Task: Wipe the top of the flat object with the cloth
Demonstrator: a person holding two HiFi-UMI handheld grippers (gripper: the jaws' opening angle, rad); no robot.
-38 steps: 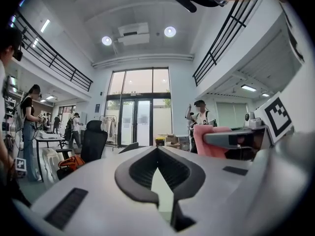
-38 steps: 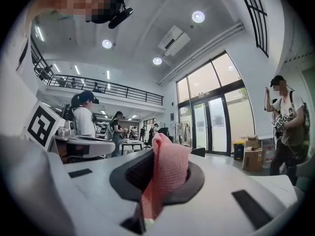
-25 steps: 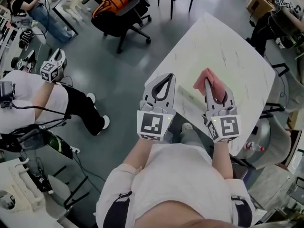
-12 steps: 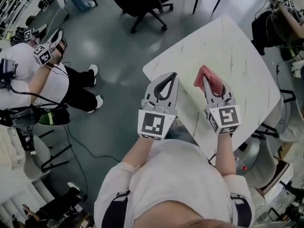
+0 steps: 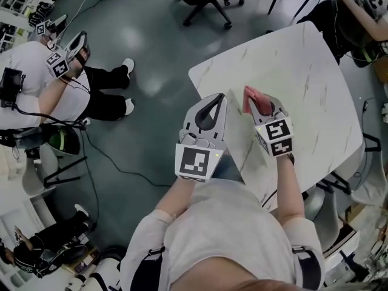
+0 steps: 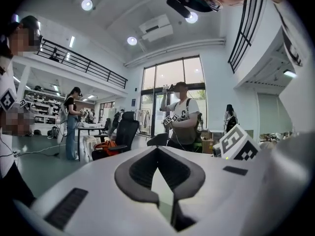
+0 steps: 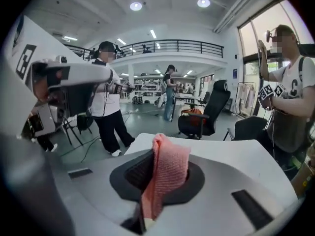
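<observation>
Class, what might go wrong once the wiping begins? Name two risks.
1. The pink cloth is pinched as a narrow fold in the right gripper; it may slip out or let the hard jaws scrape the white table.
2. The left gripper is shut, empty and over the floor, so nothing steadies the work.

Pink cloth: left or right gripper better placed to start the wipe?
Right. The right gripper is shut on the pink knitted cloth and held over the white marble-pattern table. The left gripper is shut with nothing in it, at the table's edge.
</observation>
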